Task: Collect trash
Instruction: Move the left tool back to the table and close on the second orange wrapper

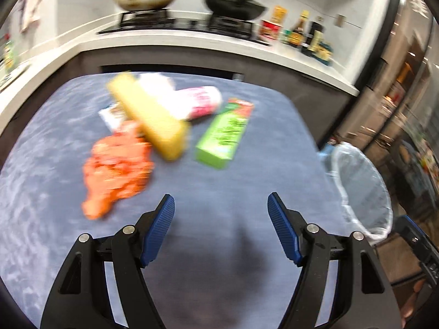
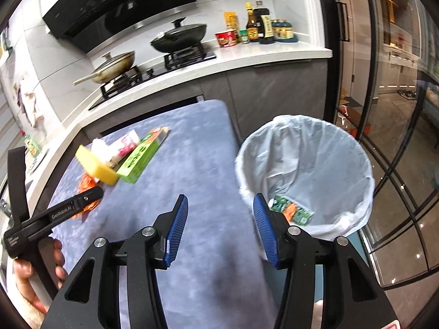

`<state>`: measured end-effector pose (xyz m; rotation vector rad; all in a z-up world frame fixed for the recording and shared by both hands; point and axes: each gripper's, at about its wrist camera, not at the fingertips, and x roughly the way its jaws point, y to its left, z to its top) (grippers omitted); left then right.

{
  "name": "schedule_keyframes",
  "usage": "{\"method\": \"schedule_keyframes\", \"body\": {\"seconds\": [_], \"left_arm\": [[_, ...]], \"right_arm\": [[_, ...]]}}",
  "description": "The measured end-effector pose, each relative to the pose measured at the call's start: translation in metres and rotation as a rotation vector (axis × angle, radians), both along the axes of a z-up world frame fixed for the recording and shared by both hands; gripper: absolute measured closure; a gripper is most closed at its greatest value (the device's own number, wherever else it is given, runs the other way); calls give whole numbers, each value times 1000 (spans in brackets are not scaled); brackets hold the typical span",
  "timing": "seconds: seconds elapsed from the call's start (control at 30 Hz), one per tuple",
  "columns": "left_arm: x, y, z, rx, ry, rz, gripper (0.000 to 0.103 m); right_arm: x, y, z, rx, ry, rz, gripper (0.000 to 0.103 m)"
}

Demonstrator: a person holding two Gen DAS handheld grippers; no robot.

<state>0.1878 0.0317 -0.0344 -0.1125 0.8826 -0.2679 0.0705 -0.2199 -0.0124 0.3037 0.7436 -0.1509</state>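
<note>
Left wrist: blurred, perhaps-crumpled wrapper [image 1: 118, 170] beyond fingers [image 1: 160, 230].

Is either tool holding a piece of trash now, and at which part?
No. The left tool and the right tool are both open, with nothing between their pads.

bare blue table [image 1: 219, 181] lies open before the litter pile [image 1: 153, 120]; bin [image 2: 304, 170] mouth unobstructed.
</note>
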Motion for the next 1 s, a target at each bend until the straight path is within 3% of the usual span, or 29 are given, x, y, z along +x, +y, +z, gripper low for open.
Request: {"method": "schedule_keyframes", "body": {"seconds": [0.1, 0.13, 0.3, 0.57, 0.77, 0.83, 0.87, 0.93, 1.0], "left_arm": [[7, 28, -5, 32, -10, 84, 16], [8, 35, -7, 38, -16, 97, 15], [28, 62, -19, 46, 11, 134, 15], [50, 60, -40, 77, 26, 93, 16], [65, 64, -50, 48, 69, 86, 41], [67, 65, -50, 39, 73, 79, 57], [67, 66, -49, 35, 73, 76, 60], [64, 66, -47, 26, 68, 58, 79], [60, 67, -41, 20, 64, 51, 86]], "right_arm": [[2, 13, -3, 2, 12, 18, 54], [2, 18, -4, 2, 18, 25, 54], [8, 35, -8, 2, 32, 45, 49], [19, 51, -14, -2, 52, 67, 49], [26, 58, -19, -6, 67, 78, 49], [29, 60, -21, -5, 70, 79, 49], [30, 60, -22, -4, 73, 81, 49], [32, 61, -23, -2, 75, 86, 49], [36, 64, -24, 0, 77, 93, 49]]}}
